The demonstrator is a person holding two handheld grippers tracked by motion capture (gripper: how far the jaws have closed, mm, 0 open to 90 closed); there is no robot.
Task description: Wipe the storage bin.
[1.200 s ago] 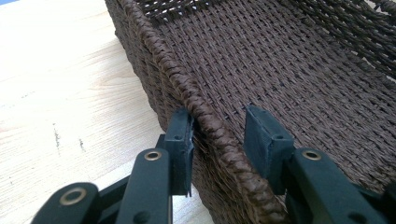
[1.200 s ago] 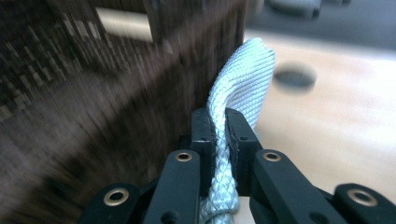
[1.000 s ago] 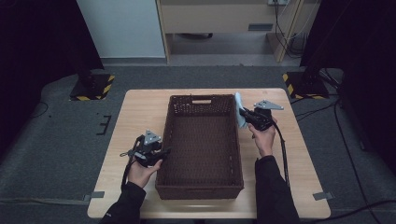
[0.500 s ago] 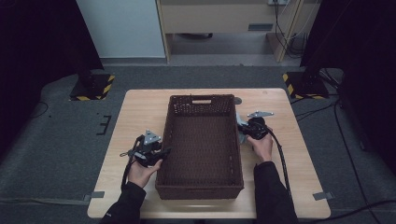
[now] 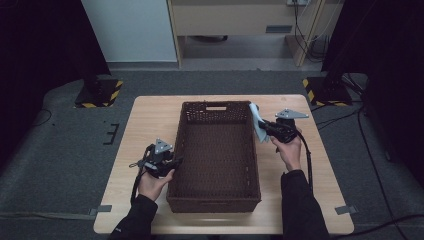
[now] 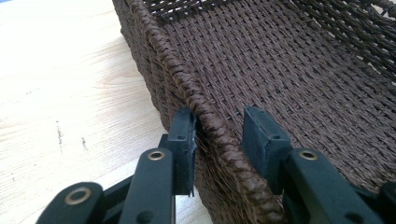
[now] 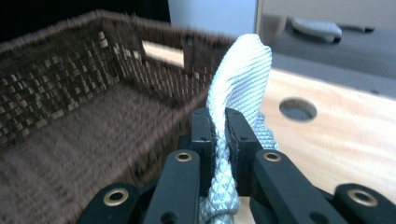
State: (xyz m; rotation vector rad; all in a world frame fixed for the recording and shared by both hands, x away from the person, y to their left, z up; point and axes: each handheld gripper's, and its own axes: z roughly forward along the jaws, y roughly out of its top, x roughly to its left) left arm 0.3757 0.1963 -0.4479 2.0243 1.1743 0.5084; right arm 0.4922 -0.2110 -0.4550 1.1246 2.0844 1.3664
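Note:
A dark brown woven basket [image 5: 176, 150] stands in the middle of the wooden table [image 5: 150, 120]. My left gripper [image 5: 175, 161] straddles its left rim [image 6: 205, 116]. One pad is outside against the weave, the other is inside with a small gap, and the jaws have just been closing a little. My right gripper [image 5: 265, 129] hovers over the basket's right rim near the far corner, shut on a pale blue-white knitted cloth [image 5: 257, 120]. In the right gripper view the cloth [image 7: 243, 70] stands up out of the gripper [image 7: 220, 121], beside the basket [image 7: 70, 70].
A round hole [image 7: 298, 109] is in the tabletop to the right of the basket. Bare wood lies on both sides of the basket. Beyond the table stand two yellow-and-black striped bases [image 5: 100, 95] on grey floor, with cables at the far right.
My right gripper dipped back along the basket's right rim with the cloth, then came forward again, and the cloth now stands up in plain sight. The left hand stayed at the left rim.

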